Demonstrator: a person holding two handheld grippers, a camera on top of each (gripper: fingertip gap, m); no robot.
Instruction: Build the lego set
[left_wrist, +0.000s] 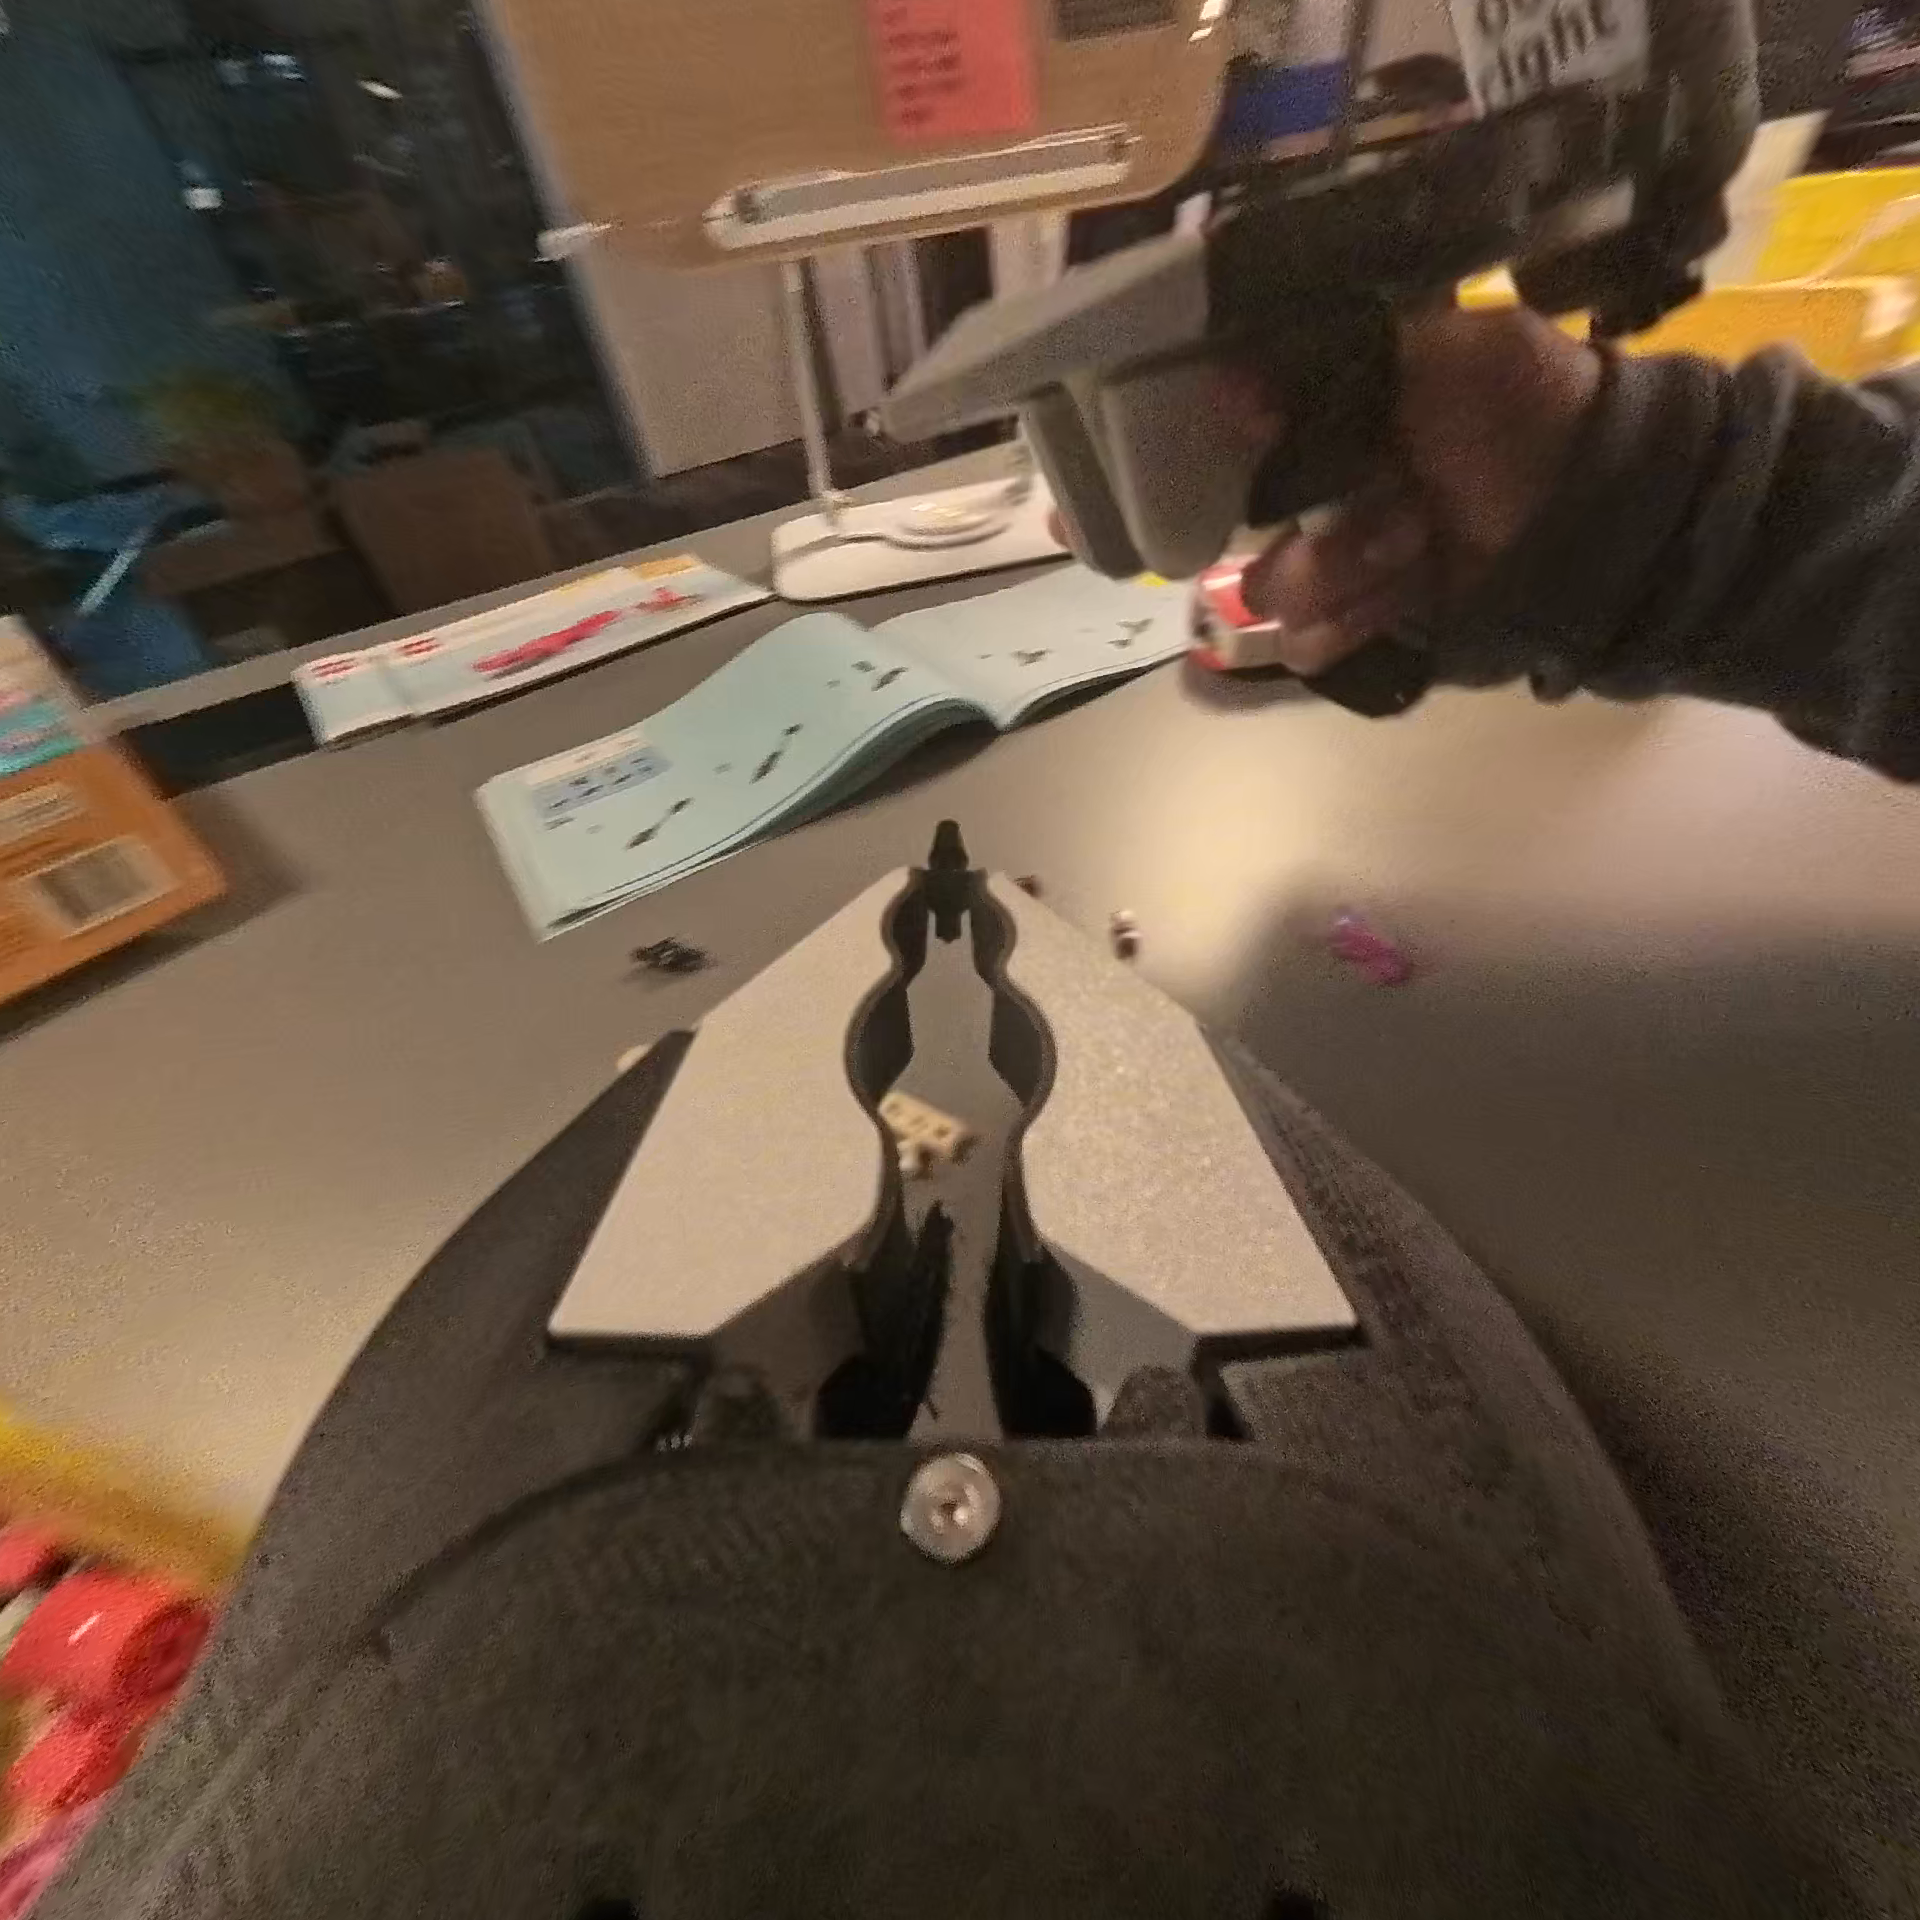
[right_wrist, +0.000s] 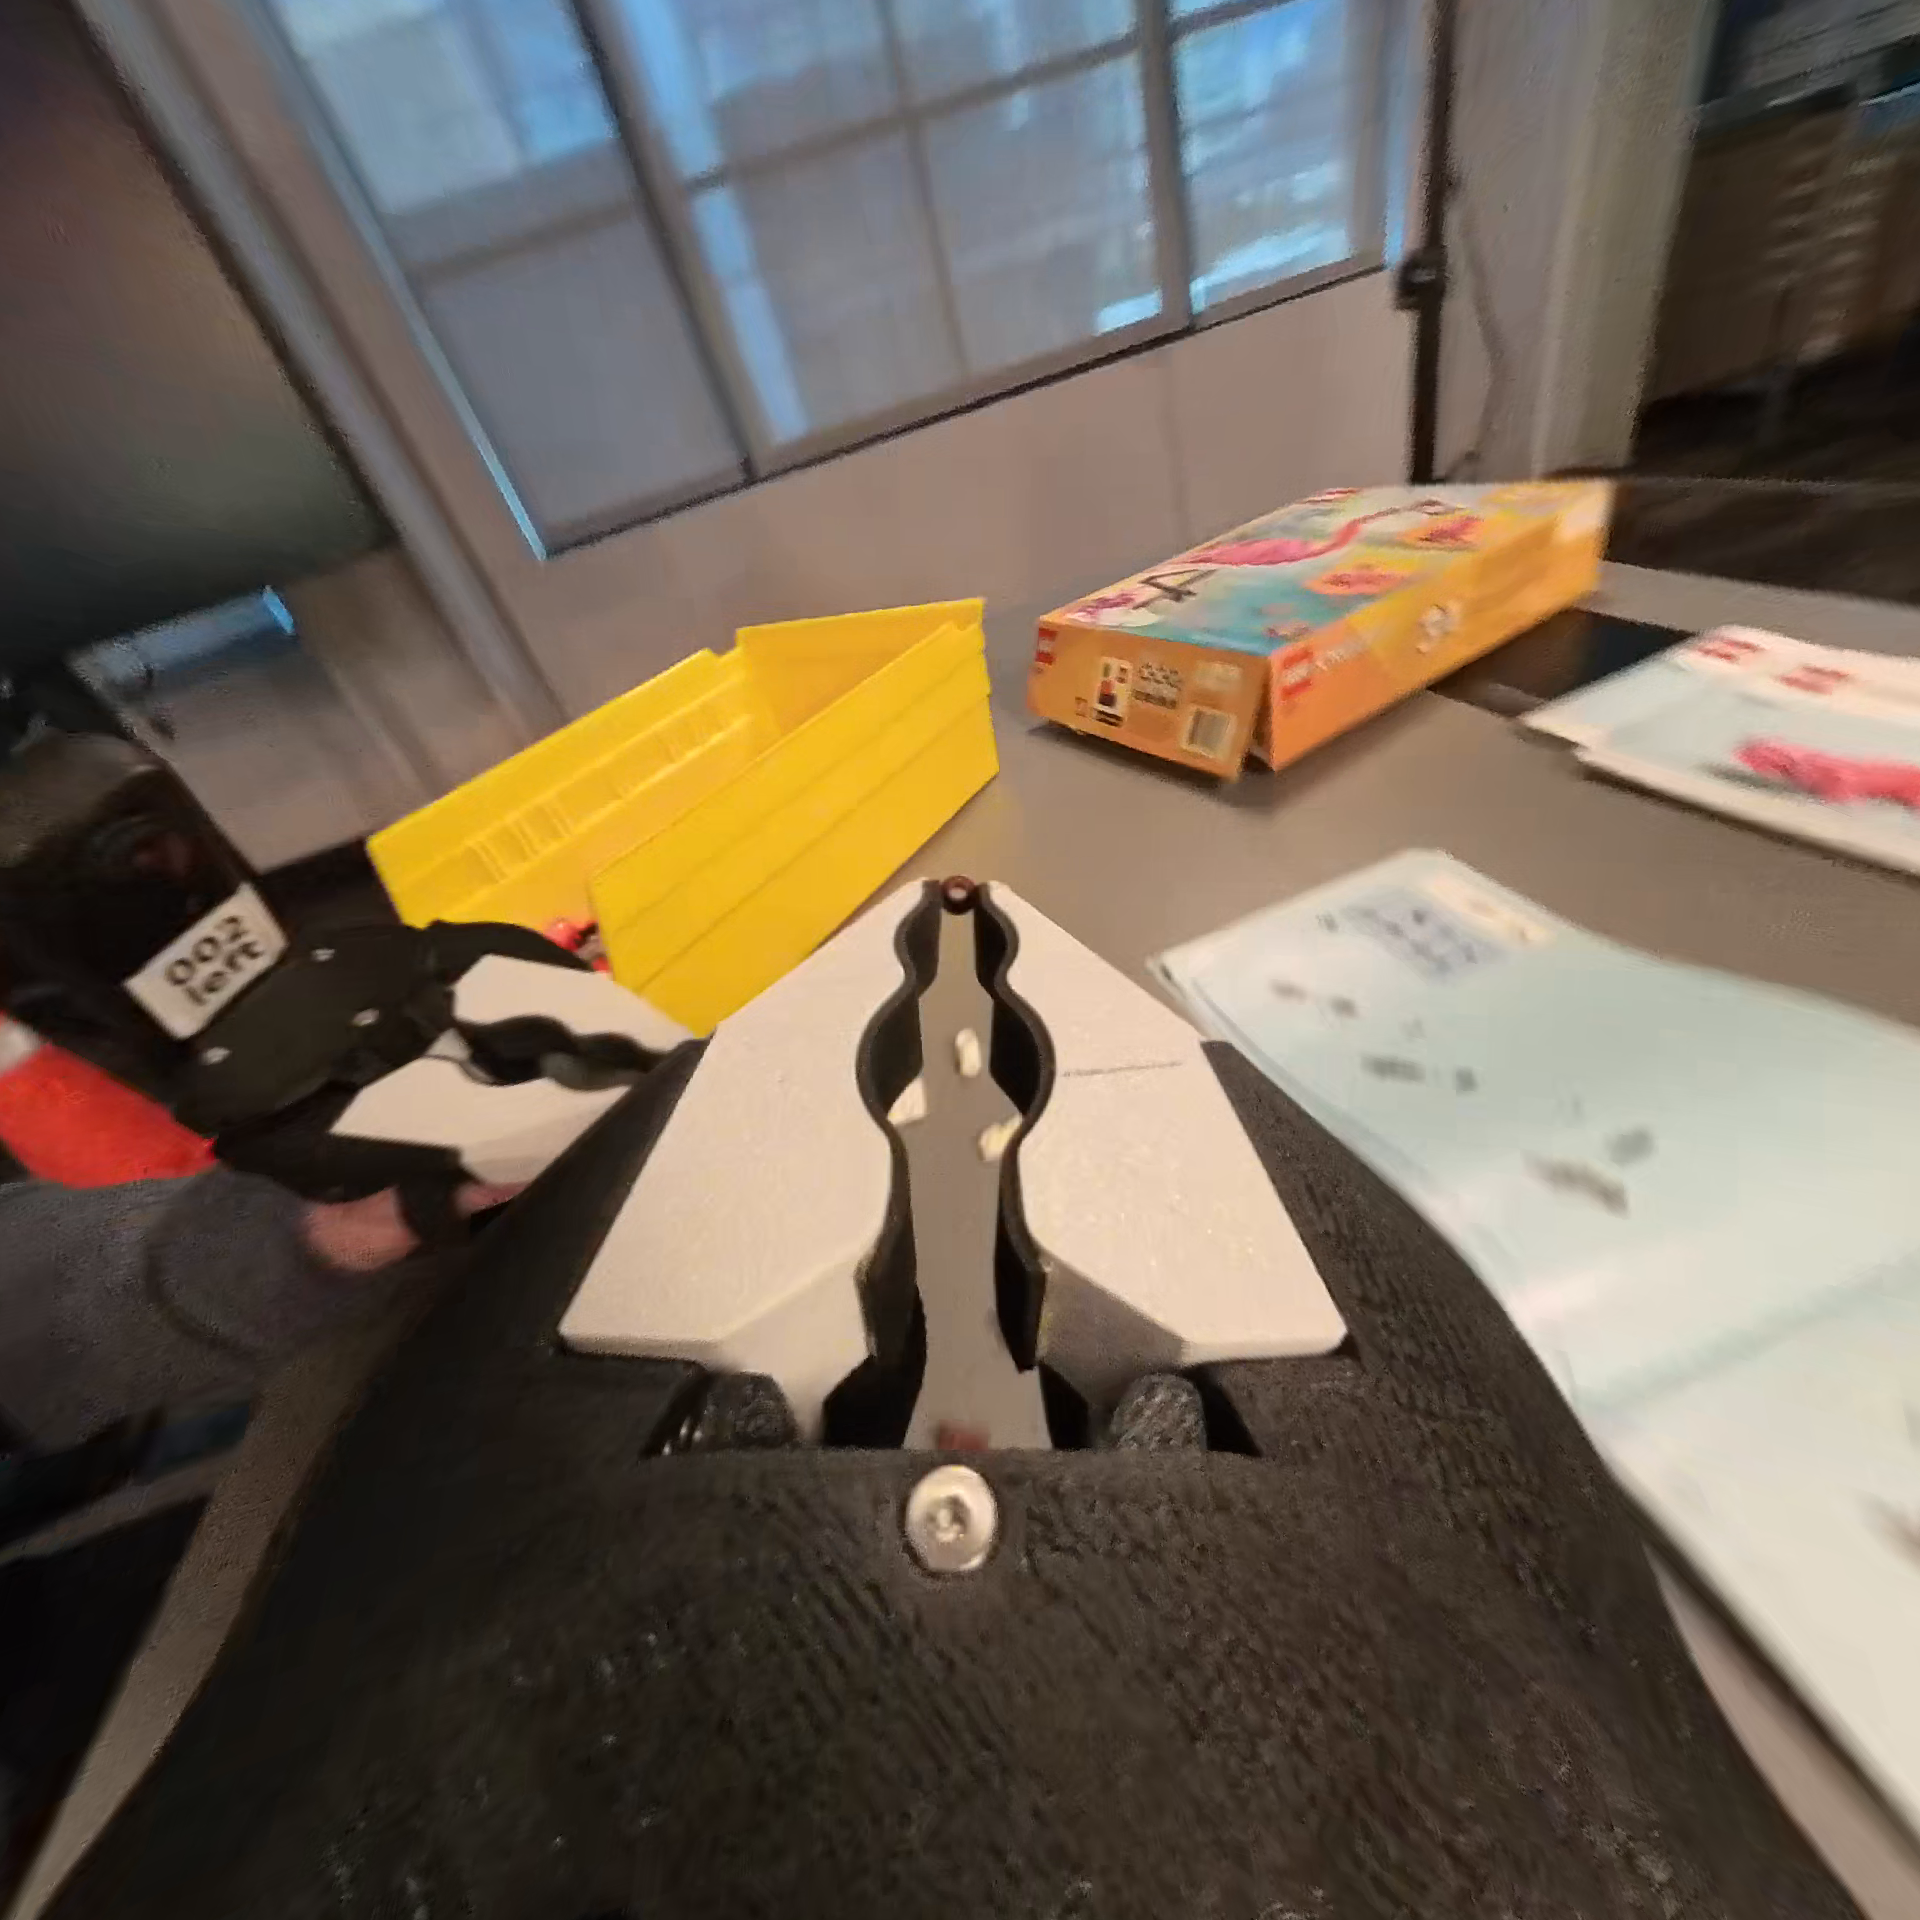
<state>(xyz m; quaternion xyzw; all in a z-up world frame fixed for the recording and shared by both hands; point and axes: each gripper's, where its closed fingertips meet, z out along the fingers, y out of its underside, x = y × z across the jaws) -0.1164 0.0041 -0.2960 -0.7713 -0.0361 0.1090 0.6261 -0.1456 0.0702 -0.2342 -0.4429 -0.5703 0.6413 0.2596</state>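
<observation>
Over a grey table, from the left wrist view, my left gripper pinches a small black pin at its fingertips. Ahead lies an open booklet; tan bricks lie below the fingers. From the right wrist view, my right gripper pinches a tiny dark round piece. A yellow bin and an orange box sit beyond.

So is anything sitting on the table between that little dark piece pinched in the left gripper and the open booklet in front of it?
Nothing visible does. The left gripper pinches a small black piece at its tips, and the grey table runs bare up to the open booklet. A small black part lies off to the left.
</observation>
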